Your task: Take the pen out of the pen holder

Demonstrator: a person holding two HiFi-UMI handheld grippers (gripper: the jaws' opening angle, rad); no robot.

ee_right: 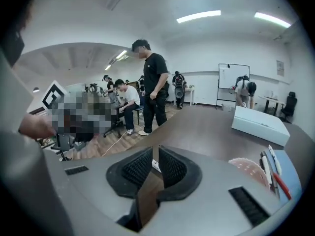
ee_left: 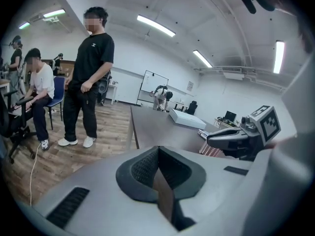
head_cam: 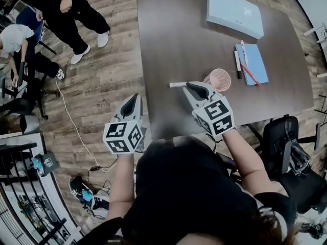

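Observation:
The pink mesh pen holder [head_cam: 220,79] stands on the brown table [head_cam: 179,40], and I see no pen in it. A white pen [head_cam: 178,84] lies on the table to its left, its right end at the tip of my right gripper [head_cam: 190,85]. In the right gripper view the jaws [ee_right: 153,154] stand a narrow slit apart. A bit of the white pen [ee_right: 154,165] shows through the slit, and nothing is pinched. My left gripper [head_cam: 134,99] hangs off the table's left edge, pads together [ee_left: 158,150], empty.
A blue notebook [head_cam: 253,65] with several pens on it lies right of the holder. A white box [head_cam: 234,11] sits at the table's far side. One person stands [head_cam: 76,9] and another sits [head_cam: 15,50] at the left. A black chair [head_cam: 286,142] is at my right.

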